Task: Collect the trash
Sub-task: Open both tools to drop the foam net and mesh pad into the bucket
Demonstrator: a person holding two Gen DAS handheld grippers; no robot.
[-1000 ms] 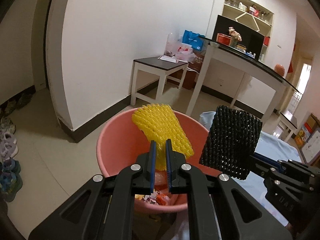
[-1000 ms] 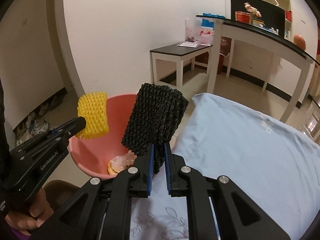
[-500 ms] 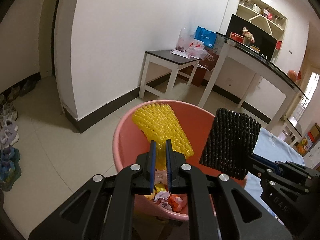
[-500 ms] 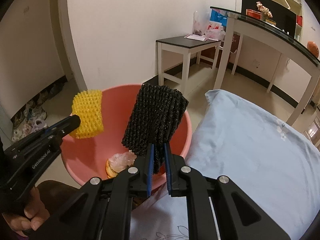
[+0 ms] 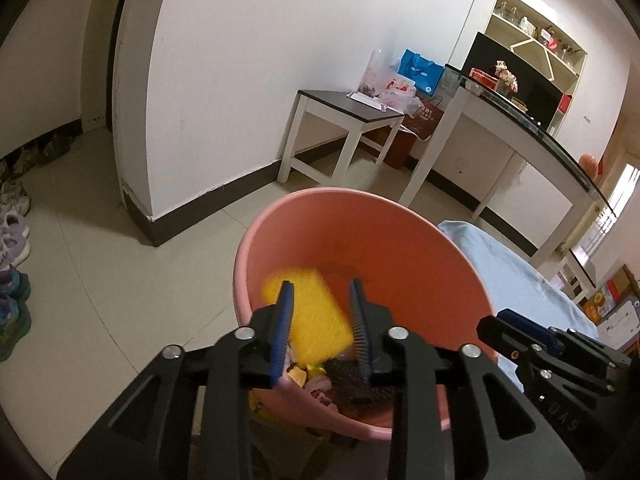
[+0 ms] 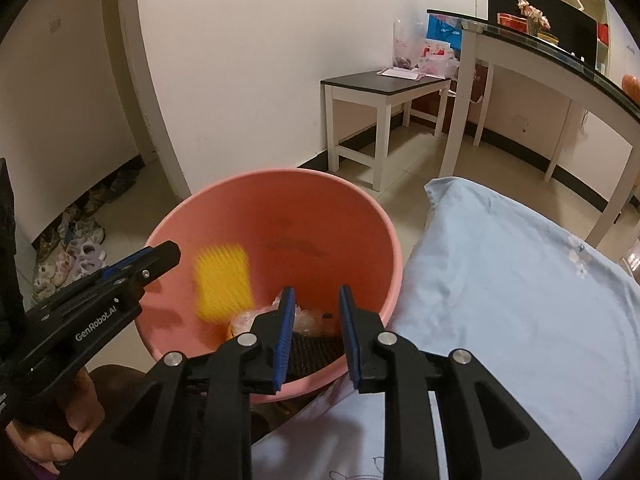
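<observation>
Yellow foam net (image 5: 316, 316), motion-blurred, was just ahead of left gripper (image 5: 320, 306), inside pink basin (image 5: 400, 240); long axis ran roughly away from gripper, tilted; no contact with pads visible. Left gripper jaws were opening, spread. Black foam net (image 6: 312, 350), mesh-textured, lay low in basin just ahead of right gripper (image 6: 316, 308), orientation unclear. Right gripper jaws were opening, parted, nothing pinched. Basin was round, smooth plastic, also holding crumpled wrappers (image 6: 256, 318). Pale blue bed sheet (image 6: 500, 280) lay right of right gripper.
</observation>
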